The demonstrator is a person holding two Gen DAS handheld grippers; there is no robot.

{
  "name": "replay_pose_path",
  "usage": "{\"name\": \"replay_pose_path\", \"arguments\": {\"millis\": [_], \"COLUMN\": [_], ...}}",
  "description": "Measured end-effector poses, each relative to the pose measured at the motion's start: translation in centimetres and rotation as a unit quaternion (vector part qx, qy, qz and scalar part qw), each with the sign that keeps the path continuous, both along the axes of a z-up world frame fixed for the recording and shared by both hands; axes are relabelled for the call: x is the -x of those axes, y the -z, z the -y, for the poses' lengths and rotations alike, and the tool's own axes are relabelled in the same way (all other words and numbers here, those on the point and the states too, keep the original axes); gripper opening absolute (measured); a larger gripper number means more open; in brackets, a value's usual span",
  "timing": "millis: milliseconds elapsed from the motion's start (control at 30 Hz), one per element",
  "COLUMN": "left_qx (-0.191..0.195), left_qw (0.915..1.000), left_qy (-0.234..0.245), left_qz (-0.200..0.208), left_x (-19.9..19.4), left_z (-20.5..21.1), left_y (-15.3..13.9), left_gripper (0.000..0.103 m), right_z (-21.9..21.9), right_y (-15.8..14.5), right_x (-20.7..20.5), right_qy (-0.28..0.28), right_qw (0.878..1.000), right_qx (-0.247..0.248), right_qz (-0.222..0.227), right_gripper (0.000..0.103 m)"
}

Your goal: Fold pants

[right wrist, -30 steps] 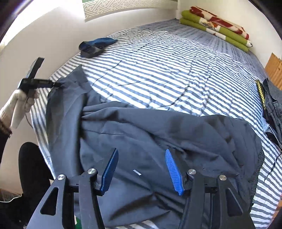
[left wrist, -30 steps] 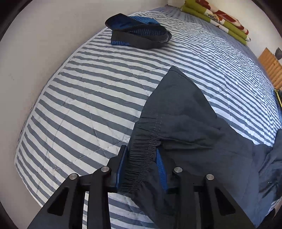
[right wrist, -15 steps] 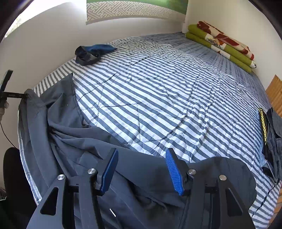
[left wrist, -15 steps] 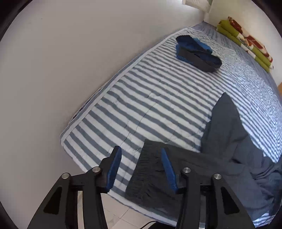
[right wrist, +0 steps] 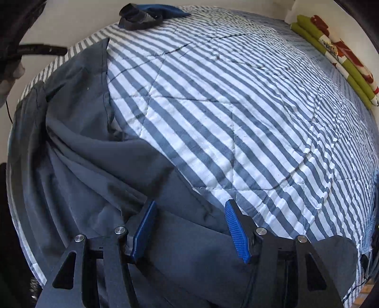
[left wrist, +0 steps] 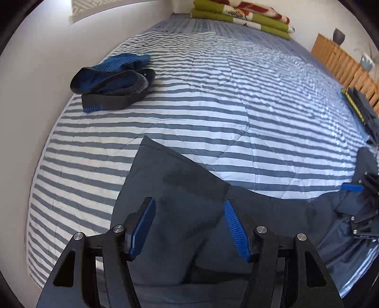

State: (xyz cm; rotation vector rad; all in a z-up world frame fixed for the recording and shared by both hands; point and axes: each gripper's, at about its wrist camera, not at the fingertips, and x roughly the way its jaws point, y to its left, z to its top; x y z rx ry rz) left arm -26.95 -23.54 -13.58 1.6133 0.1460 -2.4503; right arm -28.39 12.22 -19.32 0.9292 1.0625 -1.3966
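Dark grey pants (left wrist: 180,189) lie spread along the near edge of the striped quilt (left wrist: 225,99). My left gripper (left wrist: 189,222) hovers over them pointing steeply down, its jaws opening, with the blue pads apart and only flat cloth below. In the right wrist view the pants (right wrist: 90,147) run in long folds to the left. My right gripper (right wrist: 190,220) stands just above their upper edge, jaws opening, nothing pinched. That same gripper (left wrist: 355,201) shows at the right rim of the left wrist view.
A folded blue and black garment (left wrist: 111,83) lies far left on the quilt, near the wall. Folded green and red bedding (left wrist: 241,16) sits at the head. A wooden slatted frame (left wrist: 343,68) and dark clothes (left wrist: 362,111) are at the right. A hand (right wrist: 14,68) shows at the left.
My left gripper let go of the elastic waistband, opened wide and swung over the flat cloth. My right gripper sank closer to the pants, which now lie flatter along the bed's edge.
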Motion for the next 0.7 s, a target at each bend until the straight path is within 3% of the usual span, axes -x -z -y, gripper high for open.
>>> {"name": "replay_pose_path", "arguments": {"millis": [100,233,333,400,433,467,567,600,700], "left_qx": [-0.003,-0.037,-0.061,-0.071,-0.065,-0.062,-0.071,-0.067,-0.070], "left_qw": [0.9987,0.9899,0.9871,0.9896,0.9914,0.9926,0.9926,0.9929,0.9924], "left_qy": [-0.047,-0.137,-0.147,-0.123,-0.112,-0.103,-0.097,-0.097,-0.101], "left_qz": [0.022,0.012,0.013,0.018,0.018,0.020,0.019,0.013,-0.014], "left_x": [2.3,2.7,2.9,2.6,2.7,3.0,3.3,3.3,2.3], "left_z": [1.3,6.2,7.6,7.1,6.5,5.9,5.1,4.9,5.2], "left_y": [1.5,2.1,2.4,2.4,2.6,2.7,3.2,3.1,1.5], "left_gripper": [0.065,0.070,0.076,0.074,0.069,0.050,0.017,0.009,0.004], "right_z": [-0.4,-1.2,-1.8,-1.9,-1.8,-1.5,0.0,0.5,2.1], "right_y": [-0.1,-0.3,-1.3,-2.5,-2.9,-3.2,-2.9,-2.4,-0.1], "right_x": [0.4,0.4,0.6,1.3,1.9,2.4,3.8,3.9,2.7], "right_qy": [0.009,0.003,-0.012,-0.011,-0.005,0.002,0.023,0.024,0.011], "right_qw": [1.000,1.000,0.999,0.998,0.998,0.998,0.997,0.997,0.999], "right_qx": [0.008,0.011,0.015,0.033,0.039,0.044,0.046,0.038,0.006], "right_qz": [0.013,0.026,0.042,0.049,0.047,0.042,0.056,0.064,0.049], "right_gripper": [0.055,0.041,0.039,0.040,0.046,0.058,0.065,0.065,0.065]}}
